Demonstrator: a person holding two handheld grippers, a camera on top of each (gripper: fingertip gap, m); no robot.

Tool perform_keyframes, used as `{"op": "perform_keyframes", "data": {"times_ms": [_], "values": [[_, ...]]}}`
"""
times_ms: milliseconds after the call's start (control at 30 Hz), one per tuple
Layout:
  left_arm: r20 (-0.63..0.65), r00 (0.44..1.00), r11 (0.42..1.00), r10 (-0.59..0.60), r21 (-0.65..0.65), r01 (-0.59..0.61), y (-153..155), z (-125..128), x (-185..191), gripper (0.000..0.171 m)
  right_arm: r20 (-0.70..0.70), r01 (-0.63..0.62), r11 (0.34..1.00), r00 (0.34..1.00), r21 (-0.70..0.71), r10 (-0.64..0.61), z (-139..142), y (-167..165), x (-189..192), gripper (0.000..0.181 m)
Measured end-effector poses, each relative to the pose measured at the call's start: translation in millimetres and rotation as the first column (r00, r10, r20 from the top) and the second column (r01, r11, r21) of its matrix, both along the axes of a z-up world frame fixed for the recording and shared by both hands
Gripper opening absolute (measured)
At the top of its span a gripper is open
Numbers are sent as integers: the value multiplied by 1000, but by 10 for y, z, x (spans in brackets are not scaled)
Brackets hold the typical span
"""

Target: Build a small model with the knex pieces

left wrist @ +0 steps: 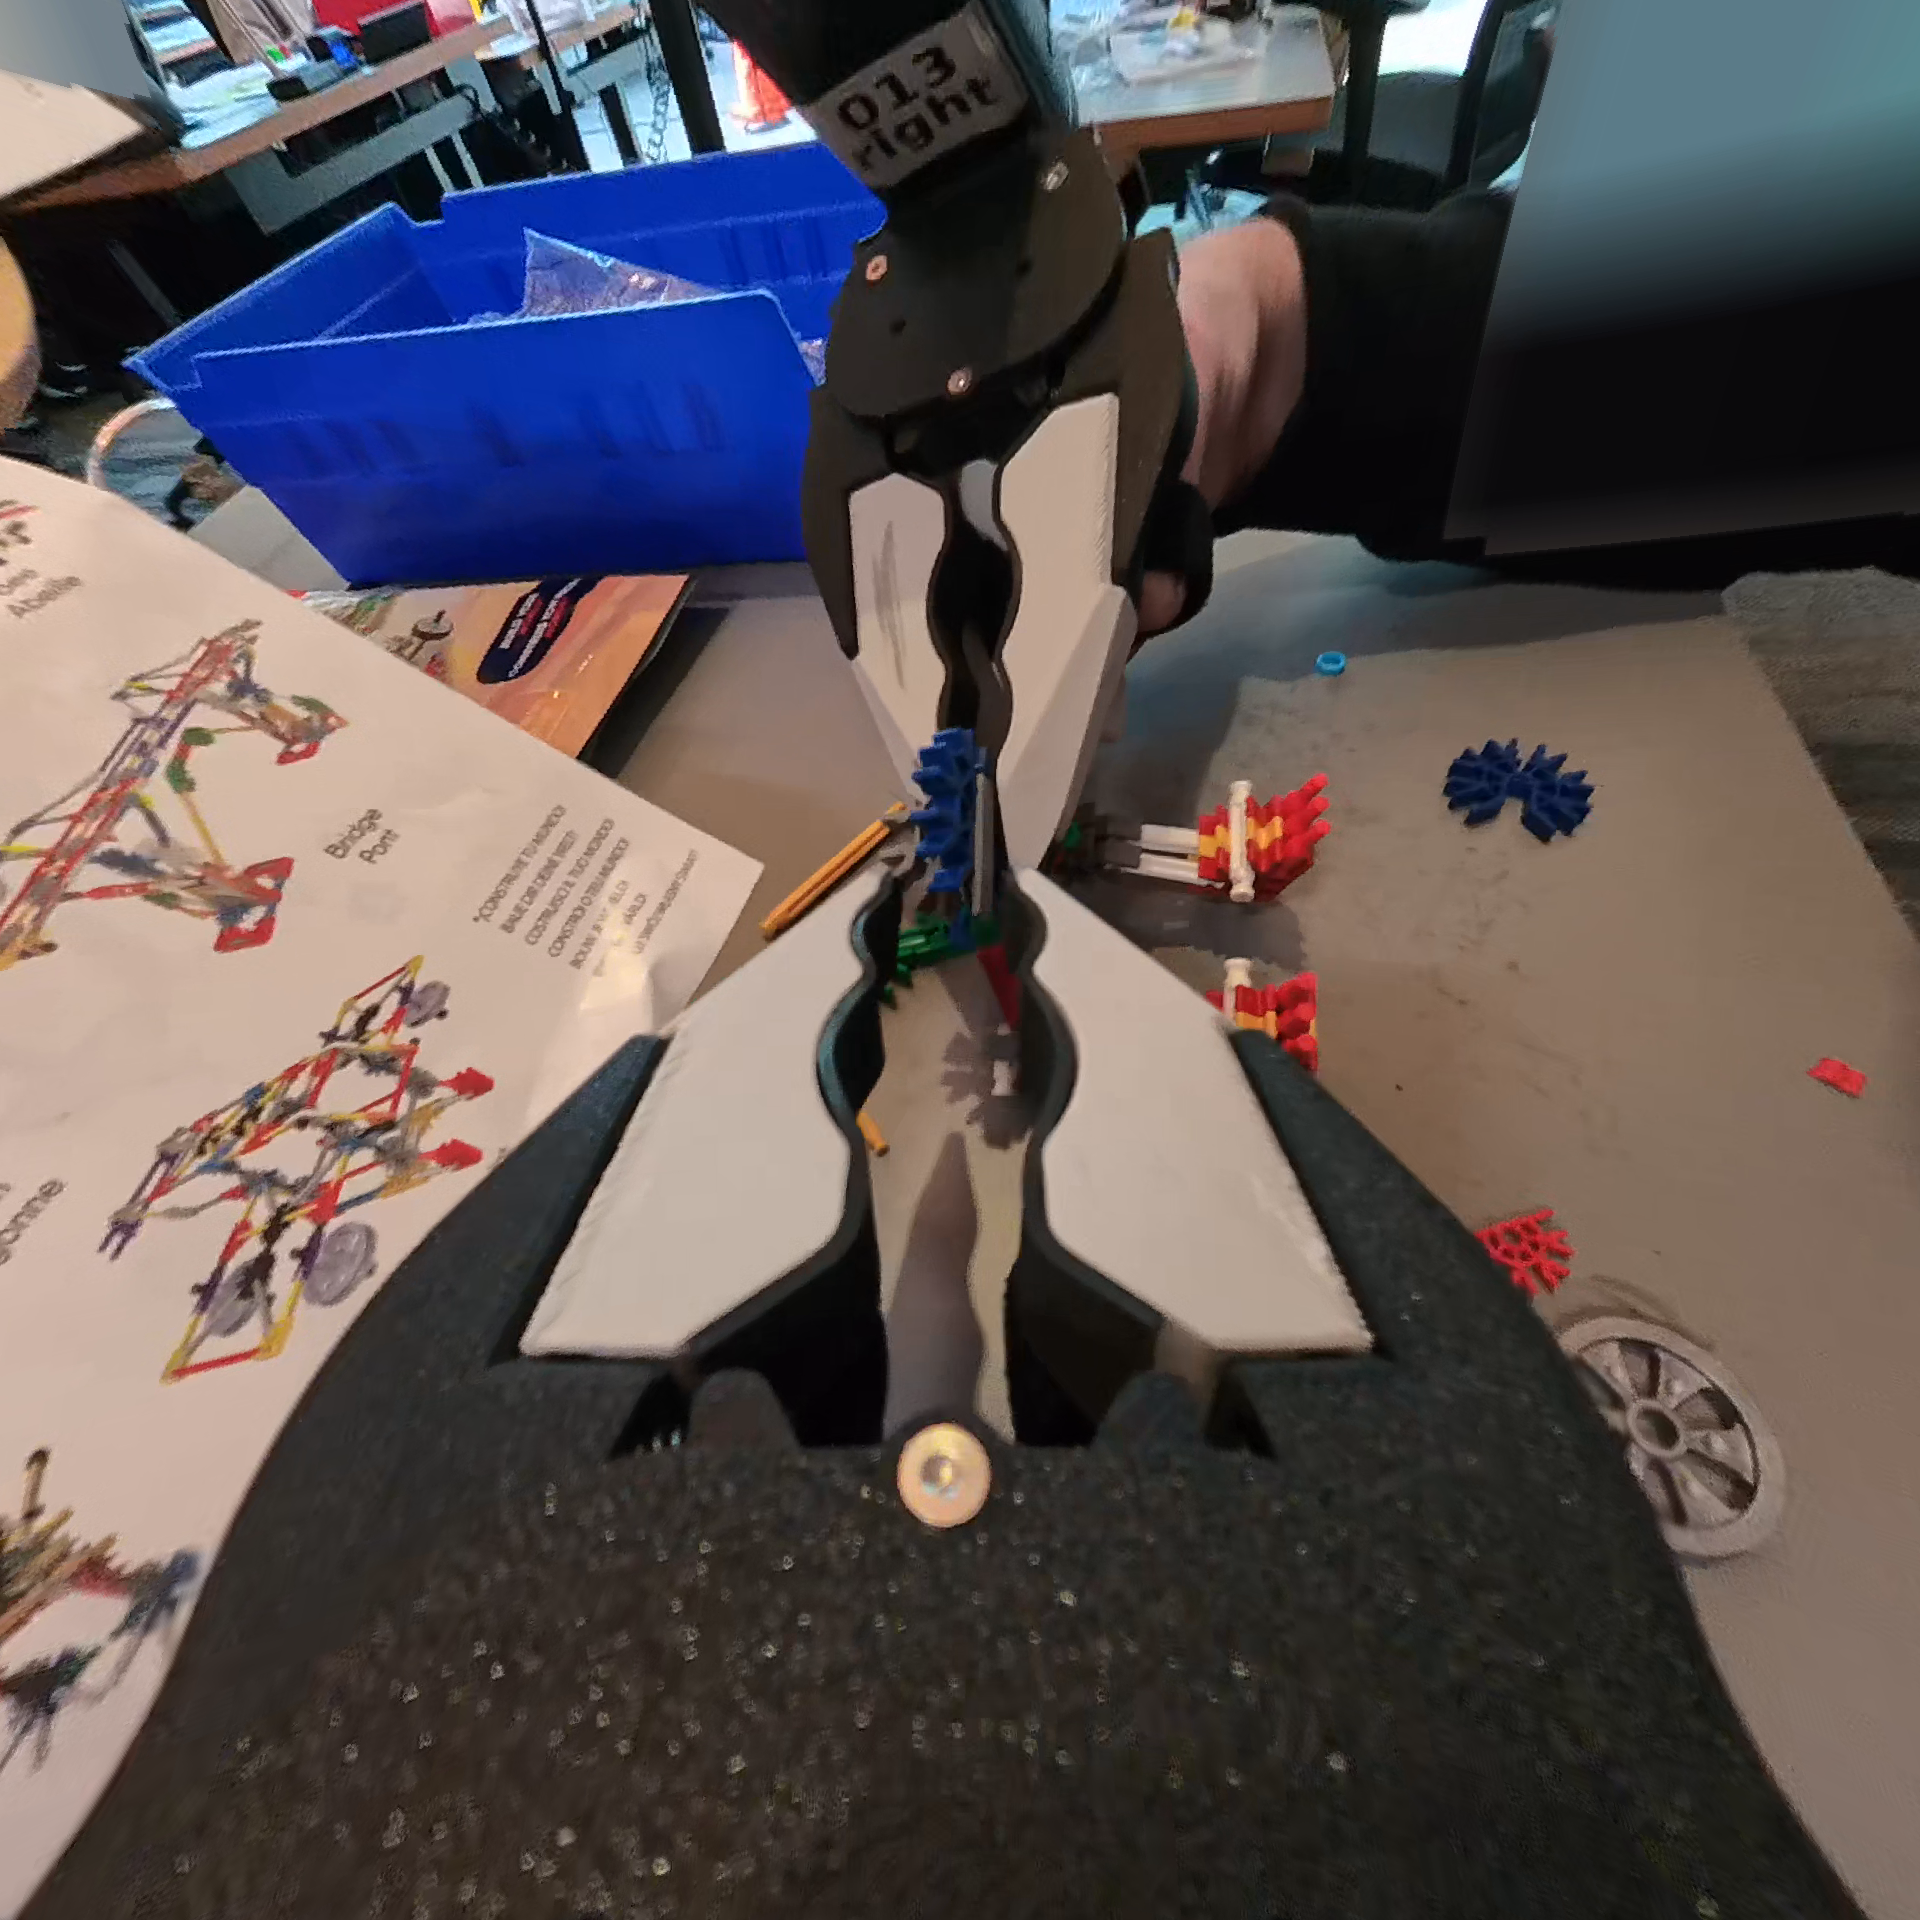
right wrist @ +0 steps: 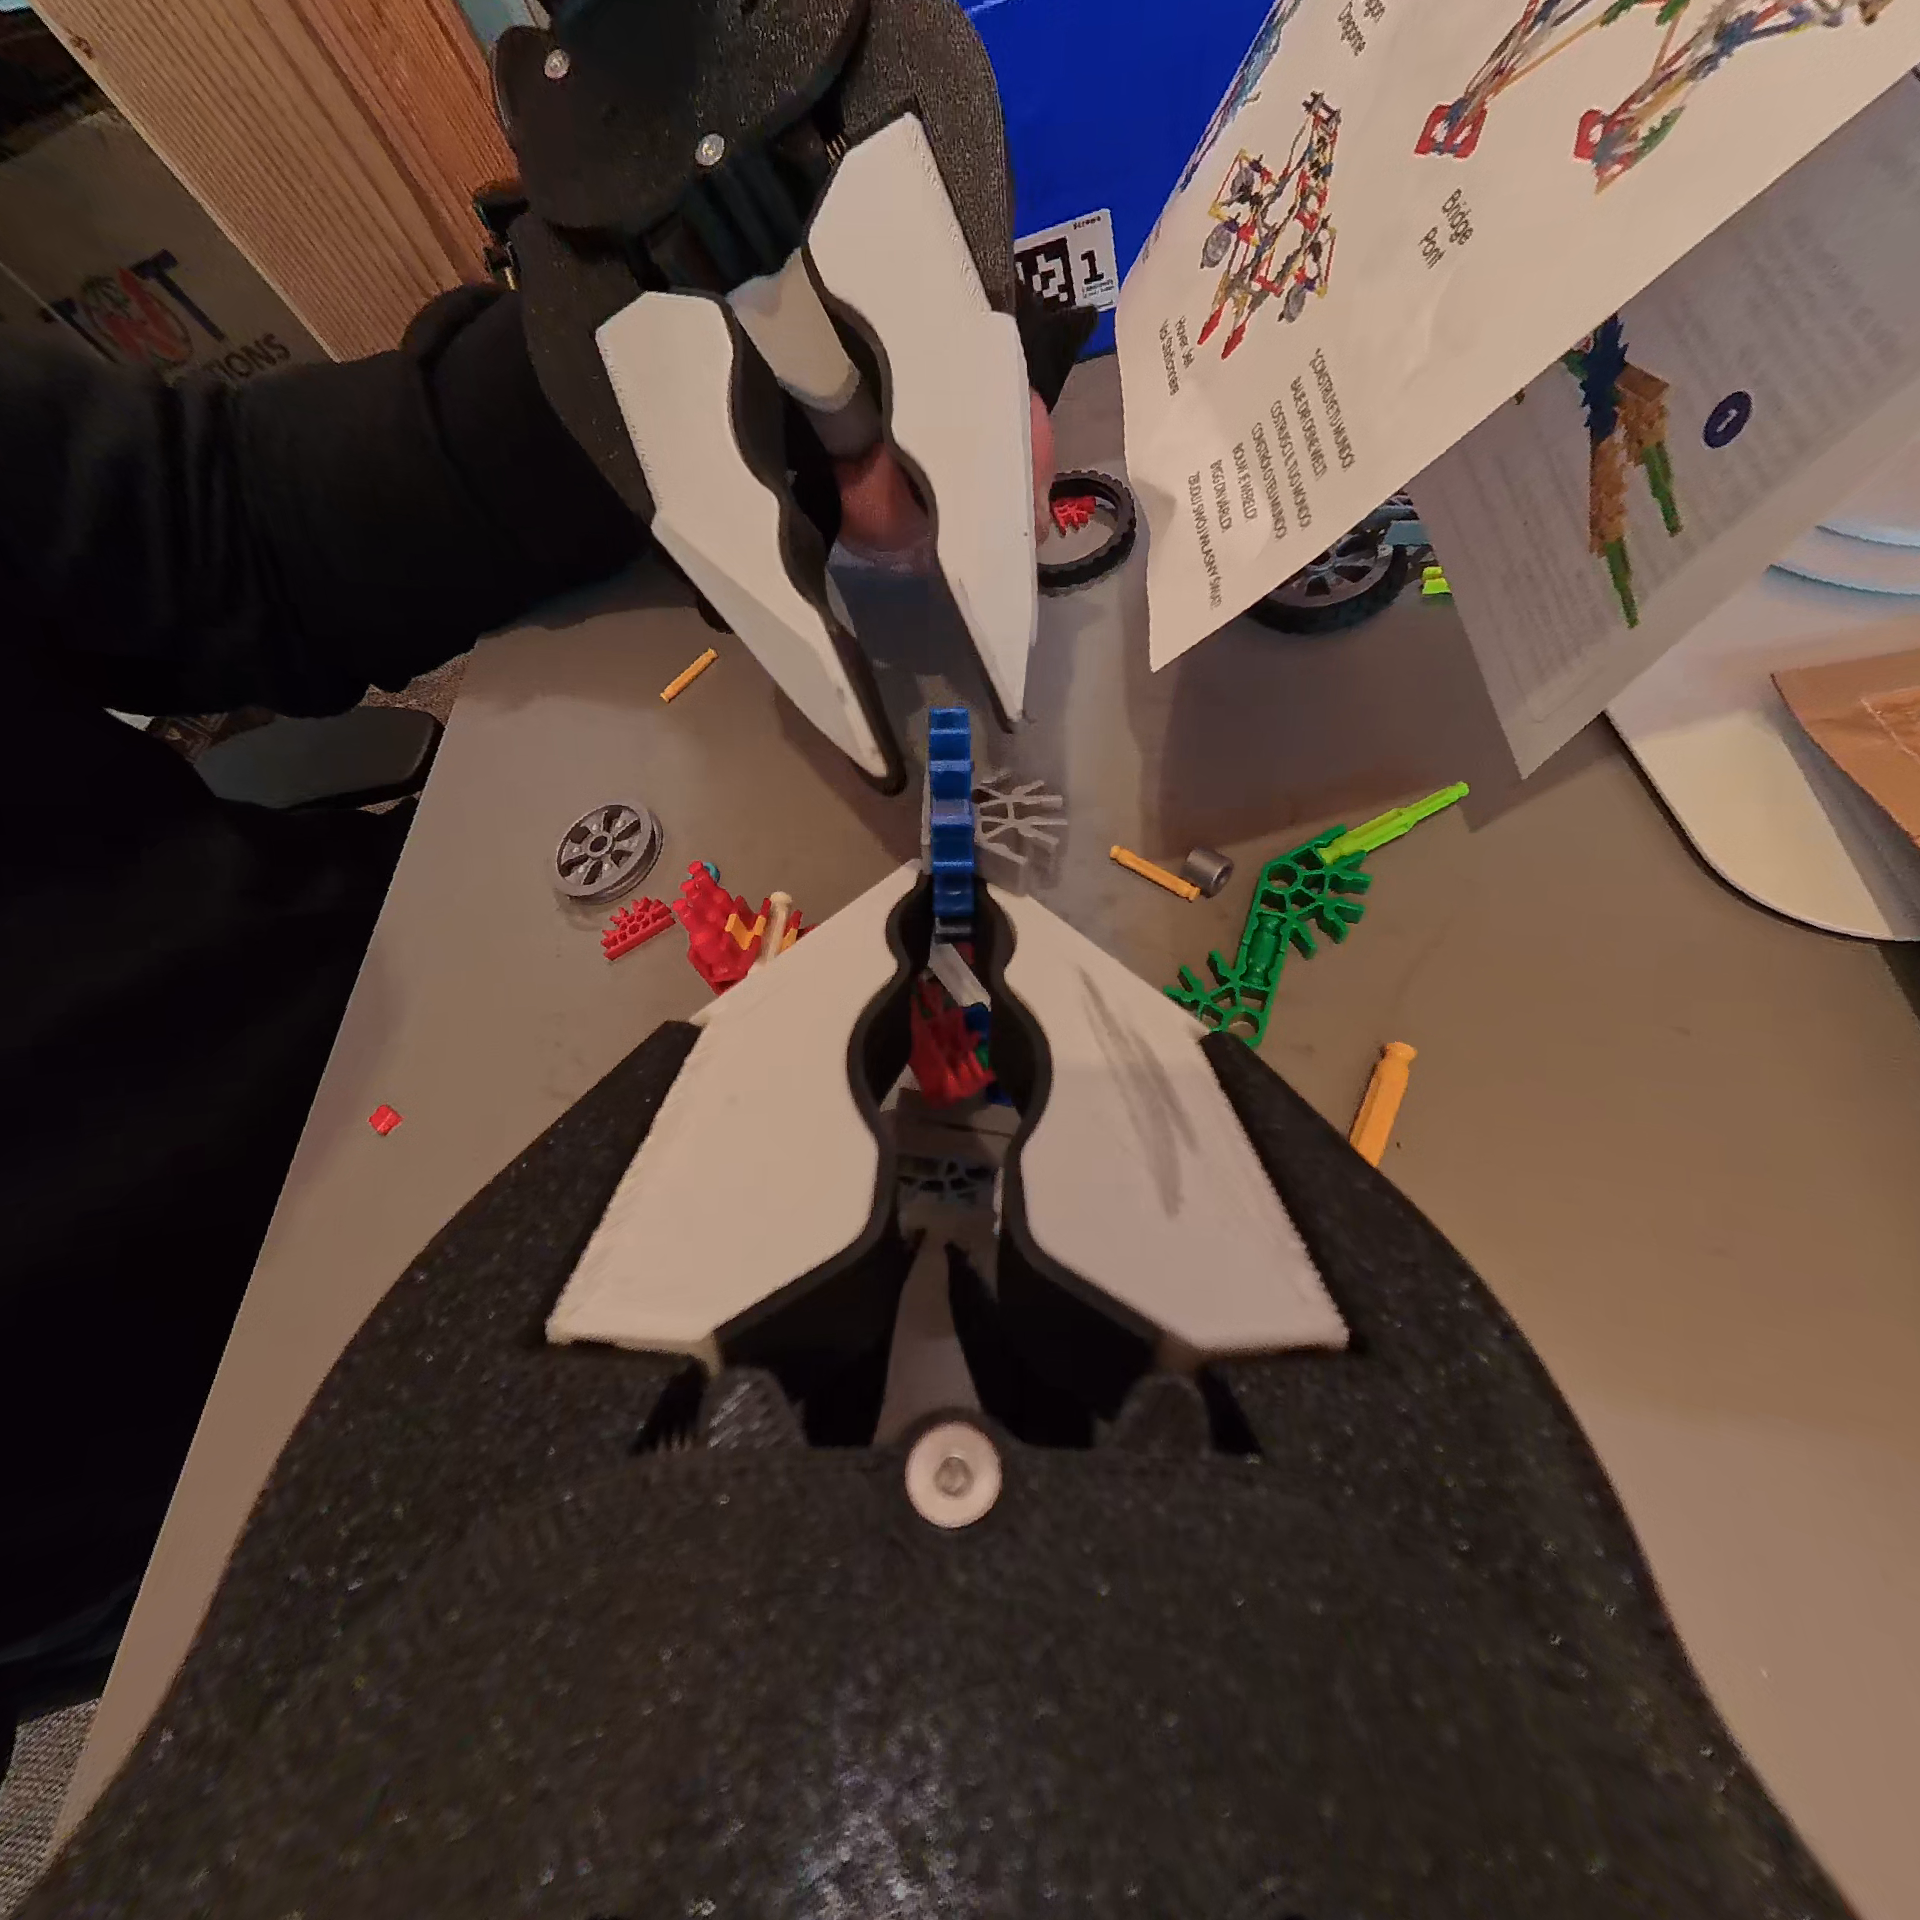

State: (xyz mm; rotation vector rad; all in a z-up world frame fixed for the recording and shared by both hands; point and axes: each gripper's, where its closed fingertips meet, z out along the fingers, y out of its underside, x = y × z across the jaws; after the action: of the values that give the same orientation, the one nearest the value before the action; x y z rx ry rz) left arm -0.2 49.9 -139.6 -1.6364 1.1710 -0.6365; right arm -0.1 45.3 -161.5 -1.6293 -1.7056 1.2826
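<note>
Right gripper: the right gripper (right wrist: 951, 883) has its fingers drawn together on a blue snowflake-shaped connector (right wrist: 949, 805), which stands edge-on at the very tips; a short grey-white rod and red pieces sit further back between the fingers.
Left gripper: the left gripper (left wrist: 951, 883) faces the right one tip to tip. Its fingers are slightly apart, and whether they press on anything cannot be told; a green connector (left wrist: 925, 940) and a red piece show in the gap just behind its tips.
Blue connector, place: between the two sets of tips, above the grey table (right wrist: 1558, 1195), with a grey snowflake connector (right wrist: 1023, 816) touching its side.
Handling, as a judgement: the connector looks light, stiff and hard, with thin notched teeth; smooth plastic may twist out of a grip on its edge, so holding it across the flat faces near the hub seems safest.
Container: a blue plastic bin (left wrist: 499, 353) stands beyond the right gripper, well apart from the tips; it holds a clear plastic bag (left wrist: 623, 275), whose contents cannot be made out.
Beside the left gripper: a printed instruction sheet (left wrist: 312, 935) on its left, a grey spoked wheel (left wrist: 1673, 1439) and loose red connectors (left wrist: 1522, 1247) on its right.
Beside the right gripper: a chain of green connectors (right wrist: 1288, 914) and yellow rods (right wrist: 1382, 1101) on its right.
</note>
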Motion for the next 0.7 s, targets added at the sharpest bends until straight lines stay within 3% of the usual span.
{"op": "perform_keyframes", "data": {"times_ms": [100,600,700], "values": [[-35,999,1000,12,-11,-13,33,-107,28,16,0,-1,1000,1000,3,1,-2,-6,-9,5],[13,1000,999,-7,-50,8,19,-97,46,14,9,11,1000,1000,14,-11,11,22,48,10],[26,1000,998,-10,-59,12,16,-96,59,14,21,29,999,999,27,-29,-7,58,54,19]]}}
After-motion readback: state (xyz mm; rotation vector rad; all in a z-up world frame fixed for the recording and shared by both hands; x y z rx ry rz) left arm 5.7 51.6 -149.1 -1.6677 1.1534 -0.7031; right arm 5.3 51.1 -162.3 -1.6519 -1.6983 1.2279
